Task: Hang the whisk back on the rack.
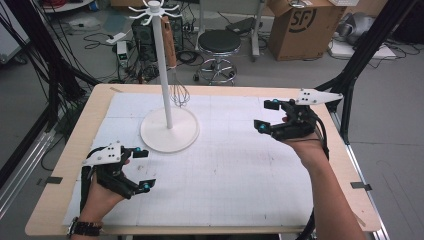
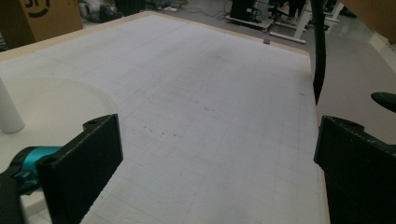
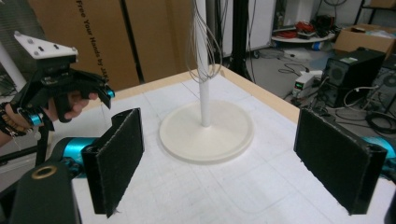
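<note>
A tall white hanging stand with a round flat base (image 1: 170,134), a slim upright pole and curled hooks at its top stands on the far left part of the white gridded mat (image 1: 235,170) covering the pale wooden tabletop (image 1: 65,165). A wire whisk with a brown wooden handle (image 1: 172,60) hangs from a hook, just beside the pole. The left hand-held gripper (image 1: 142,169) sits near the base and the right hand-held gripper (image 1: 266,115) farther off; both have jaws apart, holding nothing.

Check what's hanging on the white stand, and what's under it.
A wire whisk with a wooden handle hangs from the white stand's top hooks, beside the pole. The stand's round base sits on the white mat; whatever lies beneath the base is covered.
</note>
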`<state>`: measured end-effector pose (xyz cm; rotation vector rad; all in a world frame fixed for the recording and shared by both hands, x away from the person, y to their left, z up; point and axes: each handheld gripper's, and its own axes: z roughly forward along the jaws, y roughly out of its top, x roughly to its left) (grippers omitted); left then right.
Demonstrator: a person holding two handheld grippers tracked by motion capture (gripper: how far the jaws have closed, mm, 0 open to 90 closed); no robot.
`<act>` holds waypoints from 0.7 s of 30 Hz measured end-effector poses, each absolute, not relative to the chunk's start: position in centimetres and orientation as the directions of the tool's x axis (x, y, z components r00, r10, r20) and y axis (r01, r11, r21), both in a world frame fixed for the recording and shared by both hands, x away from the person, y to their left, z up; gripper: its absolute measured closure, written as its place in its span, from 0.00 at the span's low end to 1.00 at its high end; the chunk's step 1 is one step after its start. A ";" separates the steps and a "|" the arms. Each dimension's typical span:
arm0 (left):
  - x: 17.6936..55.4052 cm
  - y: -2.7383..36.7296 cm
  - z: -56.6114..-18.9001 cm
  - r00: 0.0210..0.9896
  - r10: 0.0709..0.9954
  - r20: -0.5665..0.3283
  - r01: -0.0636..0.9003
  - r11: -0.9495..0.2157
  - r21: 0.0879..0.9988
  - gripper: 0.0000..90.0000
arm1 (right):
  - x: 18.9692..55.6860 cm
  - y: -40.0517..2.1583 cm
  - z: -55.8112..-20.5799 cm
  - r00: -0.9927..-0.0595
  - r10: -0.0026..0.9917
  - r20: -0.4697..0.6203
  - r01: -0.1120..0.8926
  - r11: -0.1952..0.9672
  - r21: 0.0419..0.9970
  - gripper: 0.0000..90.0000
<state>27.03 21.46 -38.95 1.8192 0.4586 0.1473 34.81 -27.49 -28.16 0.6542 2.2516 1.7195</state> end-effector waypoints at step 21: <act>27.0 21.8 -38.8 0.914 0.384 -0.131 0.229 -0.221 0.948 0.02 | 32.3 -31.0 -32.3 -0.822 0.558 0.113 0.264 0.198 0.944 0.02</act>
